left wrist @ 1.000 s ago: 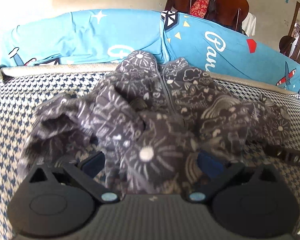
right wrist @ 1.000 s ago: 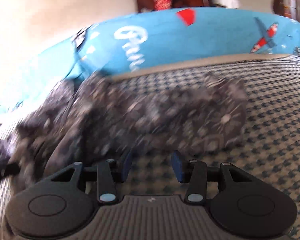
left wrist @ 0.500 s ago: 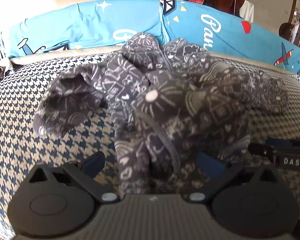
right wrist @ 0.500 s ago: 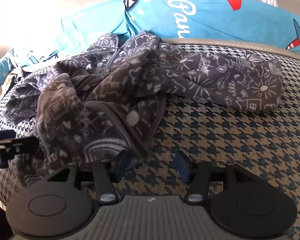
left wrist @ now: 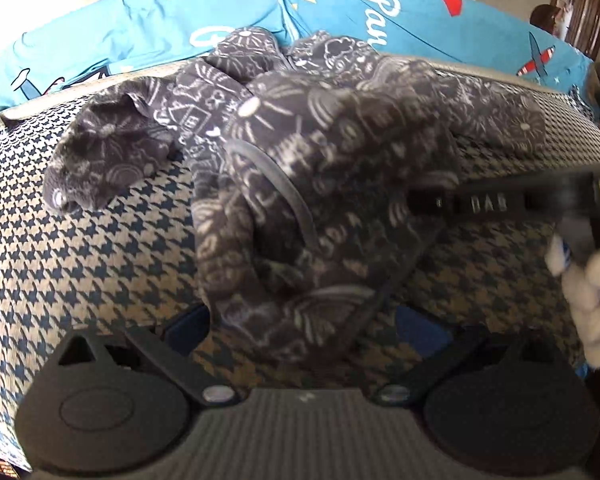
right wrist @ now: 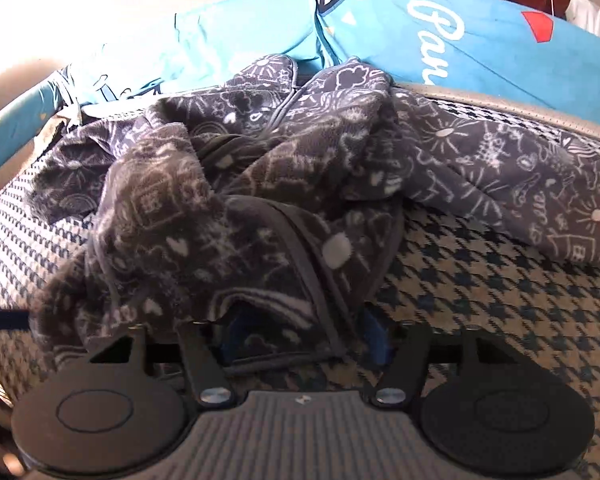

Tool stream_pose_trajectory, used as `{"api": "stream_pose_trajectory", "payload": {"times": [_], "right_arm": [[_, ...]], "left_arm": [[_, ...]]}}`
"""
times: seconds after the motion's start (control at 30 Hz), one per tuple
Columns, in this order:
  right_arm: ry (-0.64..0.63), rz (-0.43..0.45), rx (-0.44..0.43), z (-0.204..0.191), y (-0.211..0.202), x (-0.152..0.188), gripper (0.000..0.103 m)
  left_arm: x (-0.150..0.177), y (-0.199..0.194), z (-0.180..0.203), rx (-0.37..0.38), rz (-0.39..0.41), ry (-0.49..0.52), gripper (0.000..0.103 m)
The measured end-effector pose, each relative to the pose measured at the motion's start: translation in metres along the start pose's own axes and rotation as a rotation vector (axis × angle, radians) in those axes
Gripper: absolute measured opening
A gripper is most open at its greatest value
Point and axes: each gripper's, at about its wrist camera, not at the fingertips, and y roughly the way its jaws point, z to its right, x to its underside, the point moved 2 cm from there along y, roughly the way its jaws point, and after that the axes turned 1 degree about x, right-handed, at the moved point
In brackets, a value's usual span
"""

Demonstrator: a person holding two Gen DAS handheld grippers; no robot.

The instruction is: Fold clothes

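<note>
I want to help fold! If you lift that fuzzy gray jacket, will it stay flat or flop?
The jacket will probably flop: it already lies crumpled in soft bunches. Its fleecy pile suggests it grips rather than slips. The sleeve would likely dangle.

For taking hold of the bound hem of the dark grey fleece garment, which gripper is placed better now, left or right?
Probably the right gripper: the piped hem of the dark grey doodle-print fleece garment already lies between its open jaws. The left gripper is open too, with bunched fleece in front of it.
</note>
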Motion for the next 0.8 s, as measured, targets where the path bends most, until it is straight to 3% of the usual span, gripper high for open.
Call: {"api": "stream_pose_trajectory", "payload": {"times": [0.1,0.17,0.27,0.53,0.8], "right_arm": [[0.037,0.017,-0.032,0.002,-0.005,-0.004,0.027],[0.076,0.044,-0.069,0.005,-0.012,-0.009,0.023],[0.156,0.09,-0.139,0.012,-0.025,-0.016,0.022],[0.267,0.226,-0.318,0.017,-0.055,-0.041,0.021],[0.331,0.285,-0.394,0.02,-0.06,-0.057,0.021]], "left_arm": [[0.002,0.002,0.003,-0.012,-0.005,0.002,0.103],[0.003,0.002,0.005,-0.015,-0.005,0.003,0.103],[0.005,0.003,0.011,-0.018,0.0,0.019,0.103],[-0.009,0.003,0.02,-0.114,0.054,0.037,0.103],[-0.048,-0.01,-0.008,-0.245,0.131,-0.076,0.103]]}}
